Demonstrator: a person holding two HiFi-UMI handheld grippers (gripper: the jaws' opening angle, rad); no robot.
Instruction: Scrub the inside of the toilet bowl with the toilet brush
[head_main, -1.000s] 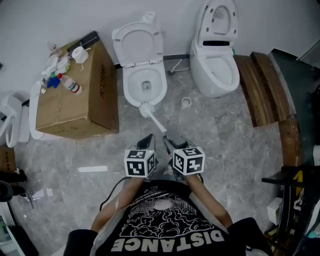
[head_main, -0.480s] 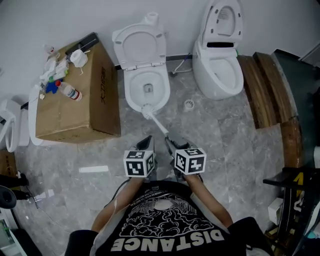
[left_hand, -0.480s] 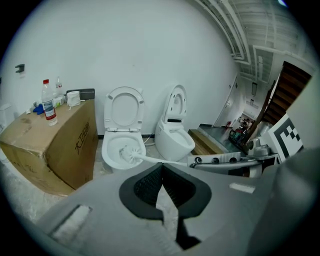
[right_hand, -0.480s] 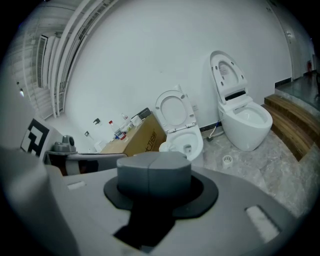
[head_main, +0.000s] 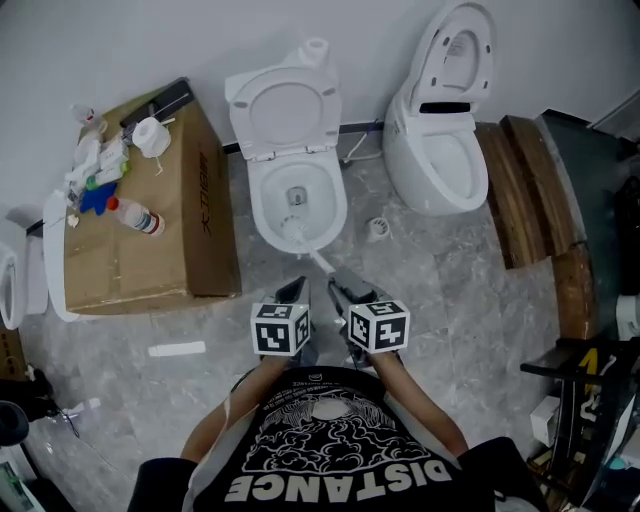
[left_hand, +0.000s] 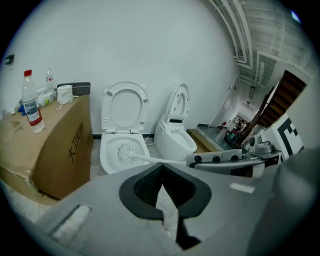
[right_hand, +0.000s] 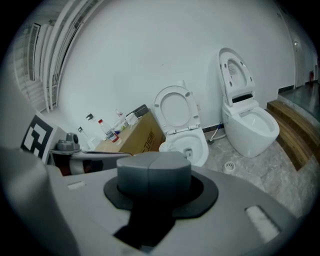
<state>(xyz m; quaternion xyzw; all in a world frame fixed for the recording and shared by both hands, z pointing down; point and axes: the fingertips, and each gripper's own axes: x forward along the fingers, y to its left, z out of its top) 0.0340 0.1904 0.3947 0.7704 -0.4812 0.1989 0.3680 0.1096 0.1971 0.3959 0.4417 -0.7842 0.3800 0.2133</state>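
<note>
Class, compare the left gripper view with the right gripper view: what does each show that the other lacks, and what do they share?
Only the left gripper view shows the toilet brush, its handle running from the bowl to the right gripper. Only the right gripper view shows the round floor drain and the left gripper. Both show the open toilet, the taller toilet and the cardboard box.
</note>
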